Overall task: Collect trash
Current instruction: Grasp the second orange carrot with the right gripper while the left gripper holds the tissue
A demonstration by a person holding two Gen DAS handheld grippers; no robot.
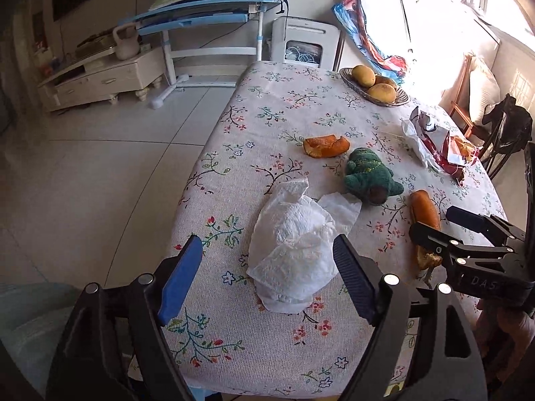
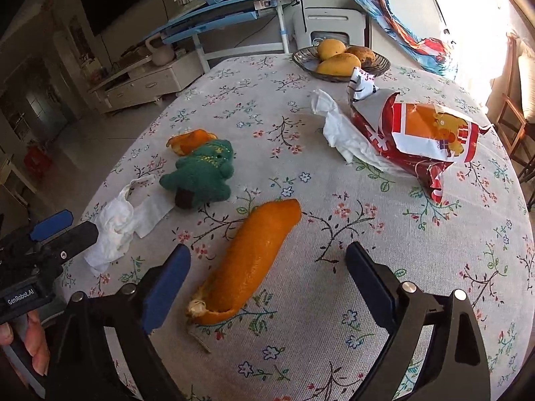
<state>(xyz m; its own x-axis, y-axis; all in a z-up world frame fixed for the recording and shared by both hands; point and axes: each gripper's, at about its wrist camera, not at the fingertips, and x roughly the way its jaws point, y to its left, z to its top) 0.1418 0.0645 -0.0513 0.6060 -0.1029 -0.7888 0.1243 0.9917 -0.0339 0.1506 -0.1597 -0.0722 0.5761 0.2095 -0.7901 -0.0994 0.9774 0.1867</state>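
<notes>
A crumpled white tissue (image 1: 294,244) lies on the floral tablecloth between the fingers of my open left gripper (image 1: 267,270); it also shows in the right wrist view (image 2: 117,227). A long orange peel (image 2: 254,257) lies between the fingers of my open right gripper (image 2: 267,280); it also shows in the left wrist view (image 1: 424,214), where the right gripper (image 1: 444,220) stands over it. A second peel (image 1: 326,146) (image 2: 190,140), a torn red snack wrapper (image 2: 424,140) (image 1: 448,150) and another white tissue (image 2: 341,130) lie farther back.
A green plush tree toy (image 1: 367,177) (image 2: 204,173) lies mid-table. A bowl of mangoes (image 1: 374,85) (image 2: 341,58) stands at the far edge. Beyond the table are a blue desk (image 1: 200,16), a TV cabinet (image 1: 100,77) and a chair (image 1: 501,140) at the right.
</notes>
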